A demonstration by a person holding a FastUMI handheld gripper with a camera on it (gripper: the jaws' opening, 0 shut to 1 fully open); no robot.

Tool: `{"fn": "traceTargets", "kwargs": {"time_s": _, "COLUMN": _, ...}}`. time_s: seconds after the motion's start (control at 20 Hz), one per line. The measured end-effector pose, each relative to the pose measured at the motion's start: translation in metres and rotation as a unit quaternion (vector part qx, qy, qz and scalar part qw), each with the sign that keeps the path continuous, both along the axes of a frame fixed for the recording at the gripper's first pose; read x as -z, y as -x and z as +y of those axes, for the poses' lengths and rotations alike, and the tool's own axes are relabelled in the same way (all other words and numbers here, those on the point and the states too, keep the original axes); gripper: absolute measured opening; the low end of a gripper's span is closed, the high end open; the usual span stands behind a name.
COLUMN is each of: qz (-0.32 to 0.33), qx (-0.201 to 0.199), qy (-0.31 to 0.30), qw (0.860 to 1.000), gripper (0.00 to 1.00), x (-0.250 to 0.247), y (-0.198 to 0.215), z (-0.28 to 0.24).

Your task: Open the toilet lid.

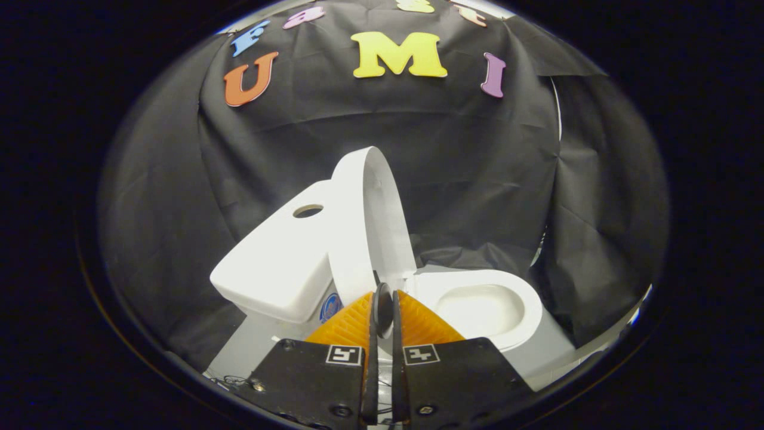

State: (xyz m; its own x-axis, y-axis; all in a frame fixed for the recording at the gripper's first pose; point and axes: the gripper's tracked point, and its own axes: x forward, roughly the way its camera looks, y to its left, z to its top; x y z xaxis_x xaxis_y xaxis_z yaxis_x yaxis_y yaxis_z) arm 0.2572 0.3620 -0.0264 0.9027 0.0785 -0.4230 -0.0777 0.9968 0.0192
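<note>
Orange fingers point(418, 325) of gripper point(383, 310) pressed together, holding nothing; just beyond, toilet lid point(373, 221) raised upright against tank point(280, 269), bowl point(483, 307) exposed. Rigid, smooth, likely light plastic; best gripped at rim.

We see our gripper point(382, 310) with two black plates at its base, each bearing a small square black-and-white marker, and two ribbed orange fingers point(349, 325) that come to a point. The fingers are pressed close together, with just a thin dark gap between them. Nothing is held between them, and they point straight ahead.
</note>
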Motion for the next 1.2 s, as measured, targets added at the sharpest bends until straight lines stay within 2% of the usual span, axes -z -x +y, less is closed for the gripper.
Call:
{"fn": "traceTargets", "kwargs": {"time_s": 0.2, "qz": 0.0, "qx": 0.001, "qy": 0.027, "qw": 1.0, "gripper": 0.13, "x": 0.004, "y": 0.001, "z": 0.009}}
{"fn": "traceTargets", "kwargs": {"time_s": 0.35, "qz": -0.014, "qx": -0.032, "qy": 0.065, "qw": 0.997, "gripper": 0.15, "x": 0.001, "y": -0.001, "z": 0.011}}
{"fn": "traceTargets", "kwargs": {"time_s": 0.4, "qz": -0.034, "qx": -0.048, "qy": 0.067, "qw": 0.996, "gripper": 0.28, "x": -0.008, "y": 0.001, "z": 0.011}}
{"fn": "traceTargets", "kwargs": {"time_s": 0.55, "qz": -0.115, "qx": -0.046, "qy": 0.07, "qw": 0.99, "gripper": 0.67, "x": -0.05, "y": 0.007, "z": -0.022}}
{"fn": "traceTargets", "kwargs": {"time_s": 0.7, "qz": -0.154, "qx": -0.06, "qy": 0.022, "qw": 0.986, "gripper": 0.99, "x": -0.072, "y": 0.017, "z": -0.05}}
{"fn": "traceTargets", "kwargs": {"time_s": 0.8, "qz": -0.17, "qx": -0.058, "qy": 0.007, "qw": 0.984, "gripper": 1.0, "x": -0.078, "y": 0.025, "z": -0.082}}
{"fn": "traceTargets", "kwargs": {"time_s": 0.95, "qz": -0.192, "qx": -0.031, "qy": 0.01, "qw": 0.981, "gripper": 1.0, "x": -0.076, "y": 0.04, "z": -0.142}}
{"fn": "traceTargets", "kwargs": {"time_s": 1.2, "qz": -0.198, "qx": 0.001, "qy": -0.008, "qw": 0.98, "gripper": 1.0, "x": -0.044, "y": 0.06, "z": -0.226}}
